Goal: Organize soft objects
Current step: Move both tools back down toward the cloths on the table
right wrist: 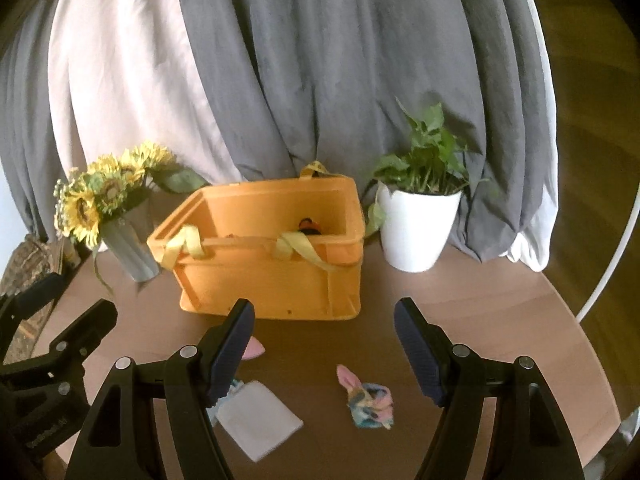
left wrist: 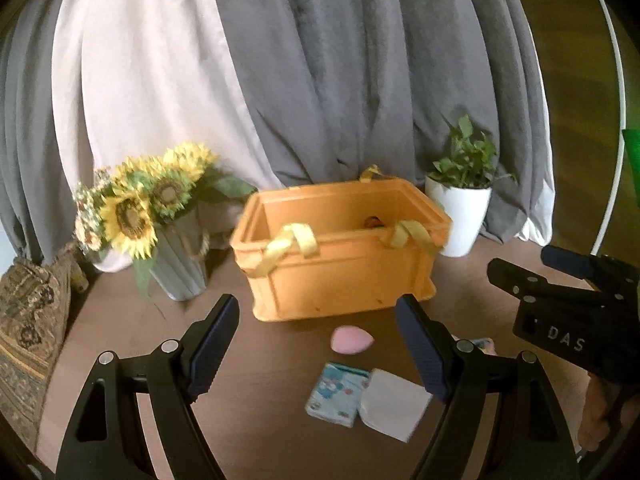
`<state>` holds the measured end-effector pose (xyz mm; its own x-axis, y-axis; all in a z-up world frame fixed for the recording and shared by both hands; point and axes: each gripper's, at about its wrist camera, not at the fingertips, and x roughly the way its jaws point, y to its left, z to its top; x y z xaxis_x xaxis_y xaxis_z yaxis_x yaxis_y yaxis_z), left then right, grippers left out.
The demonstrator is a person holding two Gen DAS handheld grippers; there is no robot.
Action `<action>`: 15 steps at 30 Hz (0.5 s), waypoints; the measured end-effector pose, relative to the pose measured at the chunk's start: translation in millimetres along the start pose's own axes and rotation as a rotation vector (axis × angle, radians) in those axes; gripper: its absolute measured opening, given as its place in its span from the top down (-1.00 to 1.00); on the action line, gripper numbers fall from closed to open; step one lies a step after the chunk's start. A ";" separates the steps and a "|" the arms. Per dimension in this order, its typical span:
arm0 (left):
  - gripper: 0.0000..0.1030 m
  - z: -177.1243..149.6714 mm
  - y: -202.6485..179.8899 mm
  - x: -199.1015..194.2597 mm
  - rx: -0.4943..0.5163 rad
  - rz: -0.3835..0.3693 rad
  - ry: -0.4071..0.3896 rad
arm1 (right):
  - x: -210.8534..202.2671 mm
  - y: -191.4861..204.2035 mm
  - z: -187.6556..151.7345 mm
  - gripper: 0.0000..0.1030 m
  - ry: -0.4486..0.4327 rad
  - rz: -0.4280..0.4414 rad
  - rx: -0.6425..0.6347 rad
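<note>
An orange bin (left wrist: pixel 340 276) with yellow handles stands on the round brown table (left wrist: pixel 260 360); it also shows in the right wrist view (right wrist: pixel 272 276), with a dark item inside. In front of it lie a pink egg-shaped sponge (left wrist: pixel 350 340), a blue patterned tissue pack (left wrist: pixel 338 394) and a folded white cloth (left wrist: pixel 394 408). The right wrist view shows the white cloth (right wrist: pixel 260 418), the sponge's edge (right wrist: pixel 254 349) and a pastel scrunchie (right wrist: pixel 370 398). My left gripper (left wrist: pixel 318 344) is open above the sponge and pack. My right gripper (right wrist: pixel 324 350) is open above the scrunchie.
A grey vase of sunflowers (left wrist: pixel 160 216) stands left of the bin, a white potted plant (left wrist: pixel 460 204) to its right. Grey and white curtains hang behind. A patterned cushion (left wrist: pixel 28 332) lies at the far left. The right gripper's body (left wrist: pixel 576 320) shows in the left wrist view.
</note>
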<state>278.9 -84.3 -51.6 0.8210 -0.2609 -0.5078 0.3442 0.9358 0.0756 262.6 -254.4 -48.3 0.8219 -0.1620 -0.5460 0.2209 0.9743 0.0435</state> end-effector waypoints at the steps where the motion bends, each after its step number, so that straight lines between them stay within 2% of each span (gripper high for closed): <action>1: -0.56 -2.8 -3.6 0.4 -0.003 -0.005 0.008 | 0.3 -2.6 -2.3 -0.42 0.006 0.004 -0.002; 15: -0.39 -33.0 -47.4 22.9 -0.046 -0.012 0.133 | 24.7 -41.1 -37.0 -0.42 0.124 0.070 -0.022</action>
<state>266.3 -126.8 -95.2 0.7484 -0.2411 -0.6179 0.3295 0.9436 0.0308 254.4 -292.6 -94.5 0.7633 -0.0746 -0.6417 0.1528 0.9860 0.0672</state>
